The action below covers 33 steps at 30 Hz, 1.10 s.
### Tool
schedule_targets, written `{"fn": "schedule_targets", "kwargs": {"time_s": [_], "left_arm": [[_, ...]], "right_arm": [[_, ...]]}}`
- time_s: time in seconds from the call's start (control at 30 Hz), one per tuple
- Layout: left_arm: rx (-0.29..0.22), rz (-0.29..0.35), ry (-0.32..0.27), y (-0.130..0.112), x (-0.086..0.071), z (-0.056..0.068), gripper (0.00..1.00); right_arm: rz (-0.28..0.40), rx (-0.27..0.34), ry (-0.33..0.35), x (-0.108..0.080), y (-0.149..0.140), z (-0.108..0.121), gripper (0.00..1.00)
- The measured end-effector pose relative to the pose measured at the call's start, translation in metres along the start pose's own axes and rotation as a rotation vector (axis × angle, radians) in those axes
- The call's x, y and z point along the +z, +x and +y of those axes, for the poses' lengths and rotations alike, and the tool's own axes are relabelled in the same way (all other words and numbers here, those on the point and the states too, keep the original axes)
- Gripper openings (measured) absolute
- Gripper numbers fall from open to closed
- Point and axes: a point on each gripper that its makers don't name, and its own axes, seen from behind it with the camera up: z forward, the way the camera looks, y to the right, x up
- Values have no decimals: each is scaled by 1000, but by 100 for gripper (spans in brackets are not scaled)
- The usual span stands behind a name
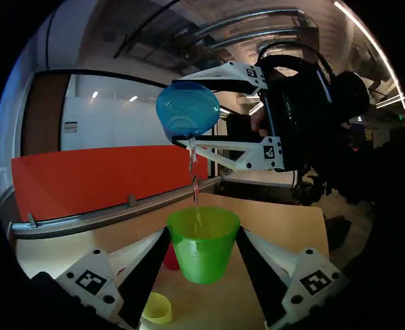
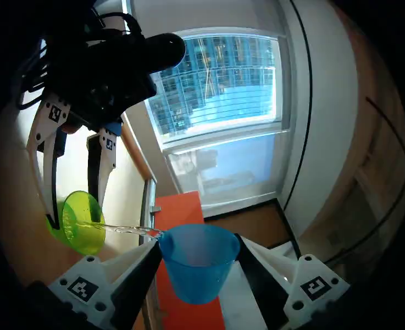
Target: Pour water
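In the left gripper view my left gripper (image 1: 203,247) is shut on a green cup (image 1: 203,245), held upright above the wooden table (image 1: 290,225). Higher up, my right gripper (image 1: 194,113) is shut on a blue cup (image 1: 187,108) tipped on its side, and a thin stream of water (image 1: 194,179) falls from it into the green cup. In the right gripper view the blue cup (image 2: 198,269) sits between my right gripper's fingers (image 2: 198,269). From its rim the water (image 2: 122,229) runs to the green cup (image 2: 81,221), which the left gripper (image 2: 73,217) holds.
A small yellow cup (image 1: 158,308) and a red object (image 1: 171,257) stand on the table below the green cup. An orange panel (image 1: 103,176) with a metal rail (image 1: 120,212) runs behind the table. A large window (image 2: 224,93) shows in the right gripper view.
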Motion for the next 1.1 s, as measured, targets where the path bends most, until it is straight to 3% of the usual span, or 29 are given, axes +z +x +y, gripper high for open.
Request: {"fn": "schedule_targets", "kwargs": {"time_s": [1.1], "left_arm": [[-6, 0, -15, 0, 1, 6, 86]], "right_arm": [[-5, -168, -22, 0, 12, 10, 93]]}}
